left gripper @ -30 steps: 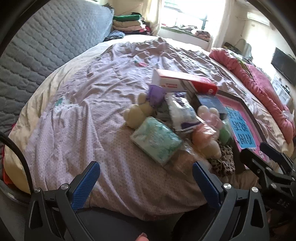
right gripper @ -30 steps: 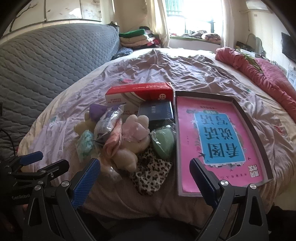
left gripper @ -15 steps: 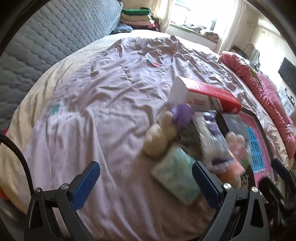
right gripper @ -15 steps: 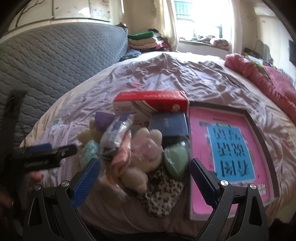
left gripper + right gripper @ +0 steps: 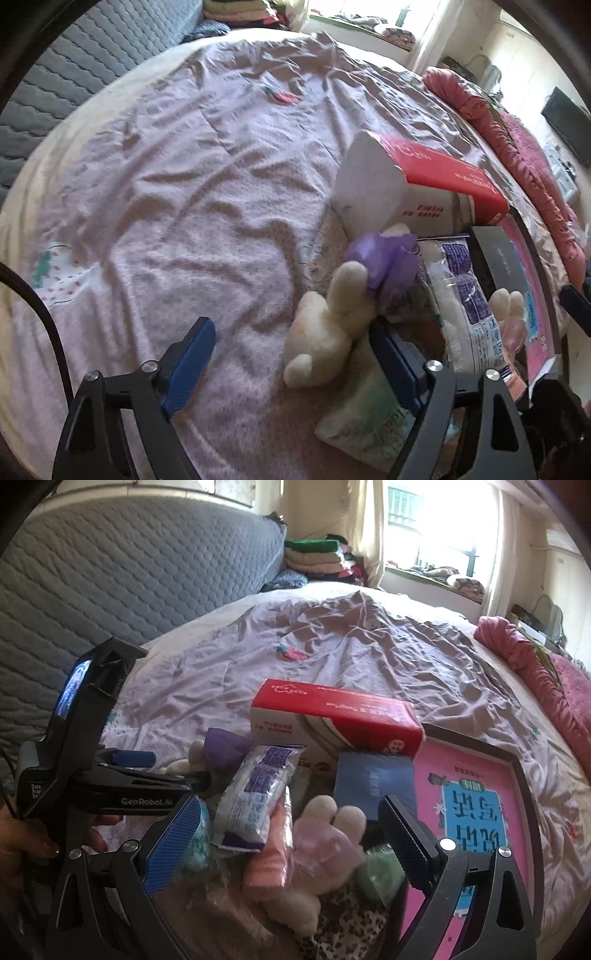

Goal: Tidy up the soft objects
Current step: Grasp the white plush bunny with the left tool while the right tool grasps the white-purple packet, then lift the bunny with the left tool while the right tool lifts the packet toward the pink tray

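My left gripper (image 5: 291, 354) has its jaws spread wide and empty, the right-hand blue pad just beside the cream plush rabbit (image 5: 328, 332), which lies on the lilac bedsheet (image 5: 184, 192) at the near edge of the pile. My right gripper (image 5: 288, 834) is likewise spread, holding nothing, over the pink plush toy (image 5: 321, 853). The rabbit looks light and squashy; I'd pinch its plump body, not an ear. The tissue packet (image 5: 461, 302) beside it looks slippery.
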Action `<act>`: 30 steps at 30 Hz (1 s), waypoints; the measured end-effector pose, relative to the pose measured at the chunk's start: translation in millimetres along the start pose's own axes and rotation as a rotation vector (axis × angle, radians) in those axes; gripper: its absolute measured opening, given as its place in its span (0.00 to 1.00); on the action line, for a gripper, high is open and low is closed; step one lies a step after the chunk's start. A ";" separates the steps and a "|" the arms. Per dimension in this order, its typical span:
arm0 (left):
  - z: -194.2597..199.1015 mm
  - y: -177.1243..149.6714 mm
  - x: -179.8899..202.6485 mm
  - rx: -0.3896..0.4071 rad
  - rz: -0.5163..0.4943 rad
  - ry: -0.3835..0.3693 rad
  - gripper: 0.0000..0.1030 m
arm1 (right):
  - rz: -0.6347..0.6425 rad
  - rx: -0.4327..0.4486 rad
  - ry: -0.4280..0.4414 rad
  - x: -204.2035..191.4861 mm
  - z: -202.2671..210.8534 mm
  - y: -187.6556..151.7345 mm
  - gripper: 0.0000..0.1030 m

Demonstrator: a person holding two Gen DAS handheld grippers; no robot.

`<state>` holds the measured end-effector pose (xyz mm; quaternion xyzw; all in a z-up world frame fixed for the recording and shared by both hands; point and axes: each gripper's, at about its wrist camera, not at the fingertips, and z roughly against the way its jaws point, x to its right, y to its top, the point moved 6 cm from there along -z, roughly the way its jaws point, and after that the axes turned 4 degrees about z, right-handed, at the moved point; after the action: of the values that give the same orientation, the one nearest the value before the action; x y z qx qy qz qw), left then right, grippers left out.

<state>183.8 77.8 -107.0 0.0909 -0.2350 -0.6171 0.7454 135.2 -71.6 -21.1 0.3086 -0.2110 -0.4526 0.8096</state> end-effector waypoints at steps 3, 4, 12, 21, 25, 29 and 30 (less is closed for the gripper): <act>-5.6 2.4 5.8 -0.013 -0.013 -0.040 0.71 | -0.009 -0.033 0.000 -3.7 -10.7 0.6 0.90; -5.3 3.4 7.7 -0.007 -0.022 -0.052 0.69 | -0.006 -0.041 0.004 -6.7 -14.3 0.9 0.88; -16.1 10.2 -0.3 -0.010 0.045 -0.143 0.43 | 0.066 -0.131 -0.021 -26.9 -49.6 1.6 0.60; -9.1 12.8 -4.7 0.031 0.046 -0.182 0.38 | 0.104 -0.172 -0.067 -34.1 -75.8 -2.2 0.51; -9.0 12.3 -6.6 0.037 0.058 -0.197 0.38 | 0.052 -0.150 -0.021 -29.1 -73.9 -2.2 0.46; -3.3 10.8 -5.6 0.055 0.067 -0.207 0.36 | -0.001 -0.107 0.049 -23.2 -65.8 0.5 0.43; -1.6 10.3 -5.1 0.060 0.064 -0.205 0.36 | -0.017 -0.101 0.061 -21.3 -63.8 0.6 0.42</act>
<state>193.0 84.7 -105.3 0.0421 -0.3314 -0.5919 0.7336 164.5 -33.3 -68.1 0.2829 -0.1605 -0.4599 0.8262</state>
